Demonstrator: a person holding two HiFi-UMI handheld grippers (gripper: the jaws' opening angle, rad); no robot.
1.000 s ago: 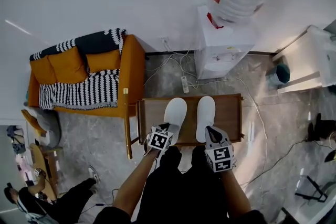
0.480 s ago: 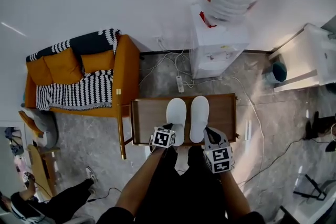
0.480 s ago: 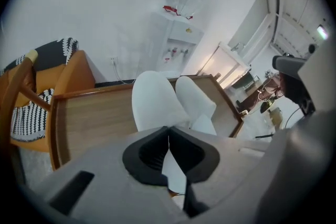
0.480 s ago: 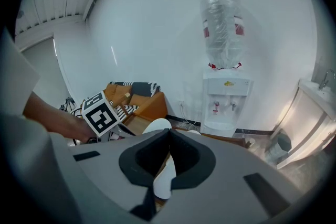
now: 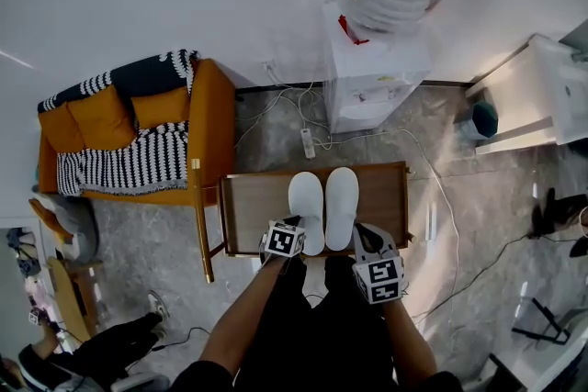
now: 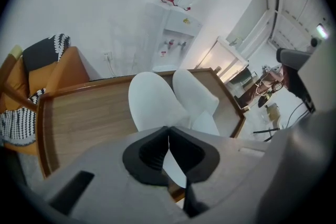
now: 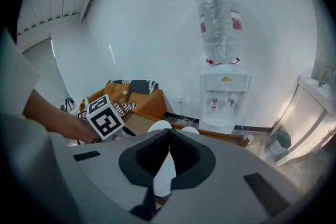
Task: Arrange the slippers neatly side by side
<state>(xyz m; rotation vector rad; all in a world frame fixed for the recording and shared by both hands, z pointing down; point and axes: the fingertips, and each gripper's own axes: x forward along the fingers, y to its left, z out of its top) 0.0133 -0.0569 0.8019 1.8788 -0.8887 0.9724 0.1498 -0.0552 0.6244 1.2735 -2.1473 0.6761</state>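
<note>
Two white slippers lie side by side, toes away from me, on a low wooden table (image 5: 248, 207). The left slipper (image 5: 306, 205) (image 6: 152, 99) and the right slipper (image 5: 341, 200) (image 6: 195, 91) touch along their inner edges. My left gripper (image 5: 292, 224) (image 6: 168, 136) sits at the left slipper's heel, jaws shut with a white sliver of the slipper pinched between them. The right gripper (image 5: 361, 234) (image 7: 168, 147) sits at the right slipper's heel, likewise shut on a white sliver. The slipper toes (image 7: 157, 126) peek over the right gripper's body.
A water dispenser (image 5: 372, 78) with a big bottle stands against the wall beyond the table. An orange sofa (image 5: 129, 133) with a striped throw is to the left. Cables and a power strip (image 5: 308, 142) lie on the floor behind the table. A white cabinet (image 5: 533, 96) is at the right.
The left slipper has swung from tilted to straight and slid right on the table, closing the gap to the right slipper. Both grippers stayed shut at the heels.
</note>
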